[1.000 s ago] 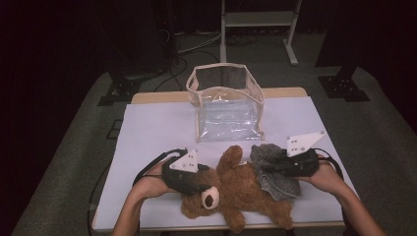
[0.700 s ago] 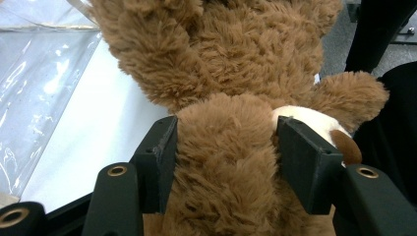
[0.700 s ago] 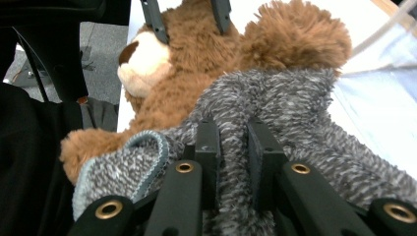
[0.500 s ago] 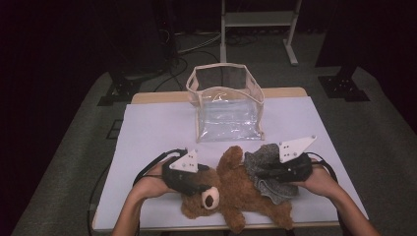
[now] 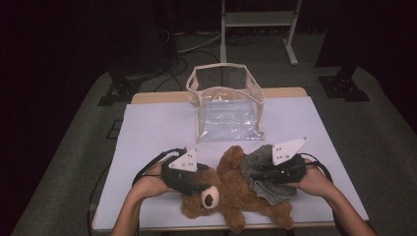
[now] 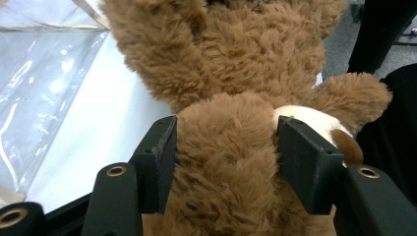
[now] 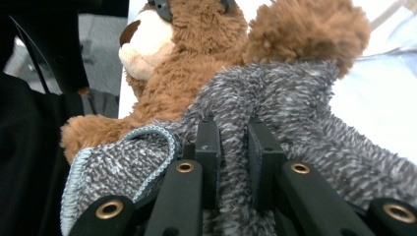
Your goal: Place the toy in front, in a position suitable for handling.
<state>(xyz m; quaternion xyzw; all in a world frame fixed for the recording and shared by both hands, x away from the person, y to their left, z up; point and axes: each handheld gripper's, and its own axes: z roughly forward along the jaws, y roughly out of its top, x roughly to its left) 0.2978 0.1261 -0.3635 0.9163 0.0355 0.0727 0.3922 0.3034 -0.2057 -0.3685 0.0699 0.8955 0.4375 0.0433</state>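
Tongs in the left hand (image 5: 194,184) are clamped on the head of the brown teddy bear (image 5: 236,191), the plush squeezed between both pads (image 6: 160,160). The right tongs (image 5: 265,173) are pinched shut on a fold of the grey fuzzy garment (image 5: 263,169), which is draped over the bear's body. The bear is laid on its back at the near edge of the white tabletop (image 5: 157,128), its head toward the person's left. Just behind it, a clear plastic bag (image 5: 228,105) with a beige trim is stood upright, mouth open, and nothing is seen inside it.

As a judgement, the work is taken to be dressing the bear or pulling the garment off it; which of the two cannot be told. Either way the garment is only loosely laid across the torso, so most of the job is left, and the bag is untouched.

No brand, label or writing can be read on any item.
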